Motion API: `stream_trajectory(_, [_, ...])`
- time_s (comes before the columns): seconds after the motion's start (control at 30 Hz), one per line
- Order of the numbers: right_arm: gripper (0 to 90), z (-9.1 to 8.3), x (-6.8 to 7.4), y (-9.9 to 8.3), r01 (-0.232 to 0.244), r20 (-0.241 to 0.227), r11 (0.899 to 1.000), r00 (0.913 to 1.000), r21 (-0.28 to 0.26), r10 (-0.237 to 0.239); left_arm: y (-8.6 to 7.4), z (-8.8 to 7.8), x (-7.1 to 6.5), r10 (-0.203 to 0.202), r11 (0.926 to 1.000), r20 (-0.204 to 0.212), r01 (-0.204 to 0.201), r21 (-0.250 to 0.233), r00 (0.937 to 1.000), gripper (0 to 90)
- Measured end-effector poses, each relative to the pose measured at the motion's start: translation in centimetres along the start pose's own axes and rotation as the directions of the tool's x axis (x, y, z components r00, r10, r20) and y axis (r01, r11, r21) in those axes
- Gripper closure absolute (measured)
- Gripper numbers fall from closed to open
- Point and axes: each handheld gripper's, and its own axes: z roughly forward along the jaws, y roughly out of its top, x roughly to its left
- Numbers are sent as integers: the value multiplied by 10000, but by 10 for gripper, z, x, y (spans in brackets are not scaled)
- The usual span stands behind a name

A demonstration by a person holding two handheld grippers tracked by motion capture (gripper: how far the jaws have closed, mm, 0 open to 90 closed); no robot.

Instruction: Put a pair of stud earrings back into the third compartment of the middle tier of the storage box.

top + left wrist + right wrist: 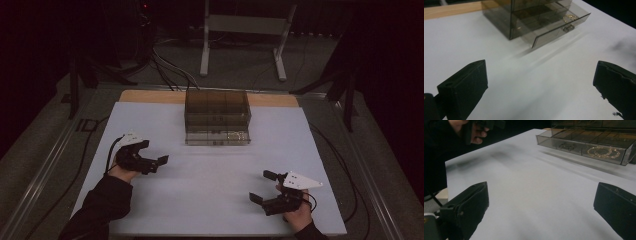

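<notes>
A smoky transparent drawer box (217,107) stands at the back middle of the white table. Its bottom drawer (217,136) is pulled out, with a small handle (568,28) on its front. Gold ring-shaped pieces (603,151) lie in the drawer's right compartment. My left gripper (161,164) hovers over the left side of the table, open with nothing between its jaws, well short of the box. My right gripper (263,186) is near the front right, open and holding nothing. In the right gripper view the other hand (475,130) holds its gripper at the top left.
The white table surface (215,185) spreads between the grippers and the box, with a wooden strip (150,96) along its far edge. Cables (95,145) trail off both sides. A metal stand (245,35) sits on the floor beyond.
</notes>
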Motion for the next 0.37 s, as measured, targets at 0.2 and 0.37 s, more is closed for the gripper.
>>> stream_trajectory(0.2, [0, 1, 1, 0, 39, -1, 10000, 10000, 35, -39, -32, -14, -1, -194, 9998, -42, 194, -34, 9998, 6])
stream_trajectory(0.37, [0, 2, 1, 0, 43, -23, 10000, 10000, 72, -43, -58, -24, -2, -260, 9995, -301, 255, -164, 9992, 6])
